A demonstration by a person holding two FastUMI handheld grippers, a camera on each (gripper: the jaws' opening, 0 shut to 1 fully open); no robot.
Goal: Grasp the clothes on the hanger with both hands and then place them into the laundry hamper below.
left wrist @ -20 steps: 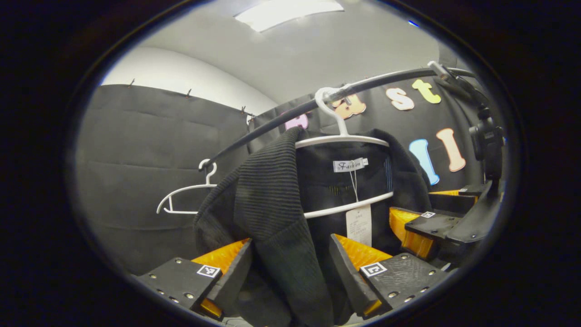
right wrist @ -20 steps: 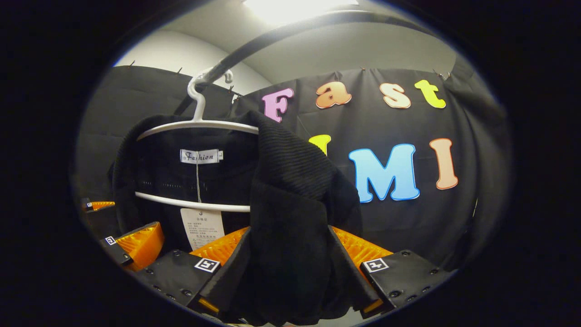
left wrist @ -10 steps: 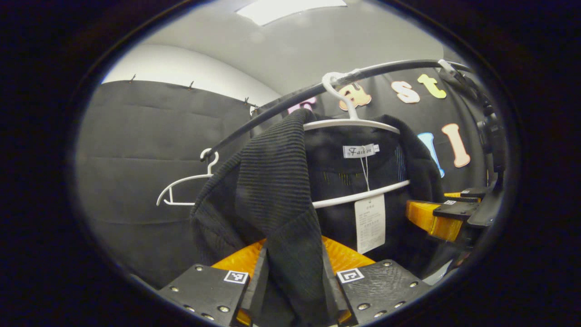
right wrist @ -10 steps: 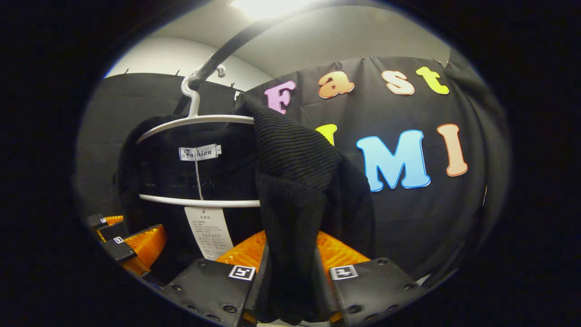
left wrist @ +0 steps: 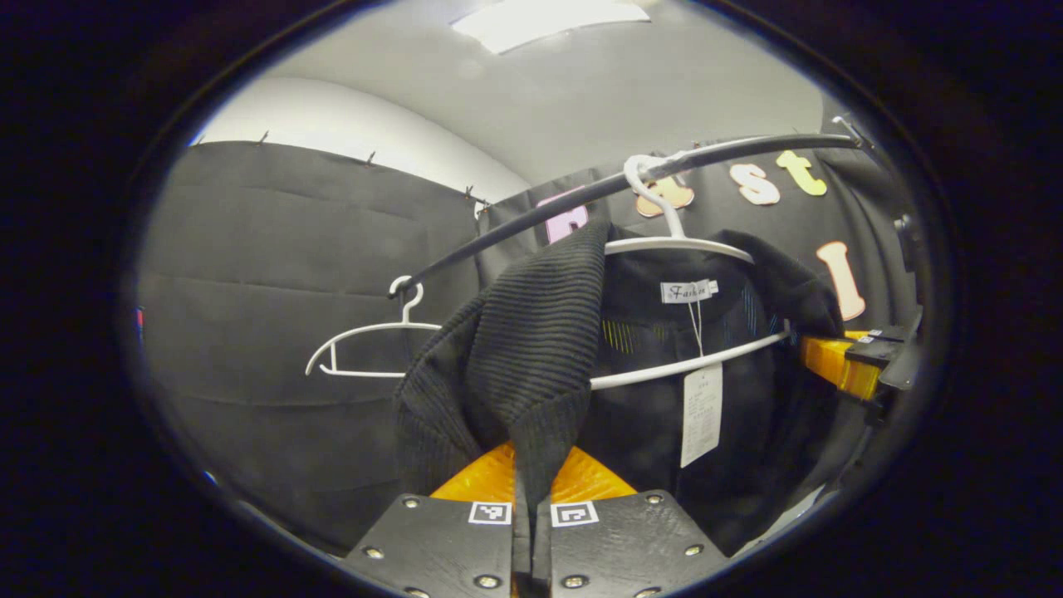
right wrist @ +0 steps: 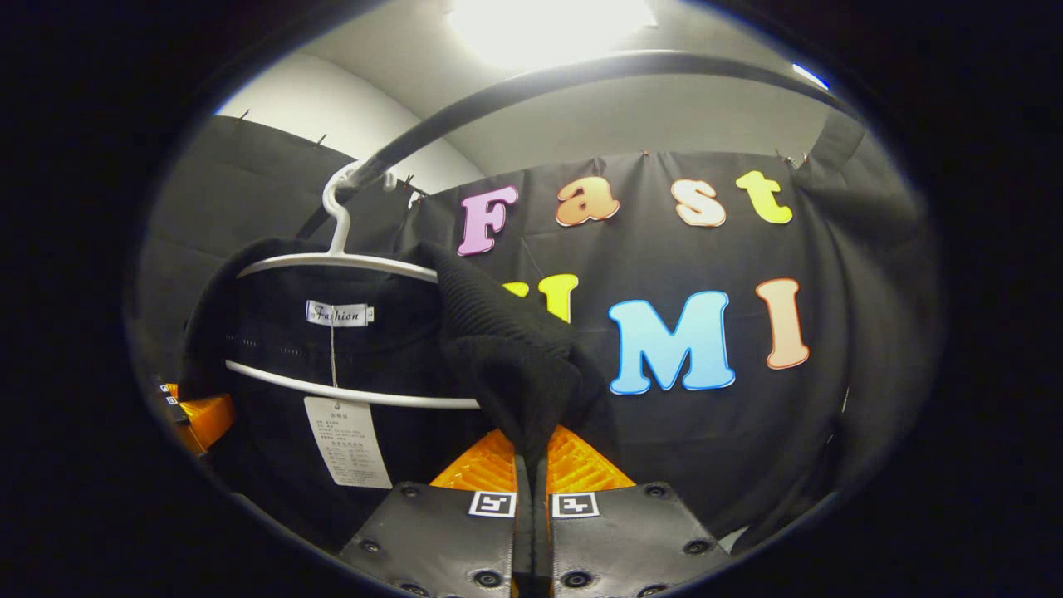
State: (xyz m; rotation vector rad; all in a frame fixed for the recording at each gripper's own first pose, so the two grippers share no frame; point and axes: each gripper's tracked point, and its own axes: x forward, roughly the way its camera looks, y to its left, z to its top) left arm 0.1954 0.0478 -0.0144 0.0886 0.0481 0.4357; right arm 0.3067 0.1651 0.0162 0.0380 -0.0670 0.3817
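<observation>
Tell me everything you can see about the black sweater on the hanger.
The black sweater is a ribbed knit with a white neck label and a hanging paper tag. It still hangs open-fronted on a white plastic hanger hooked over a dark rail. The left gripper and right gripper each pinch a front edge.

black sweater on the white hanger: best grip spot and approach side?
Grip the black sweater at its two ribbed shoulder edges, one per side, coming from the front. The knit drapes over the white hanger there, offering thin folds. Left gripper and right gripper are each clamped on one.
</observation>
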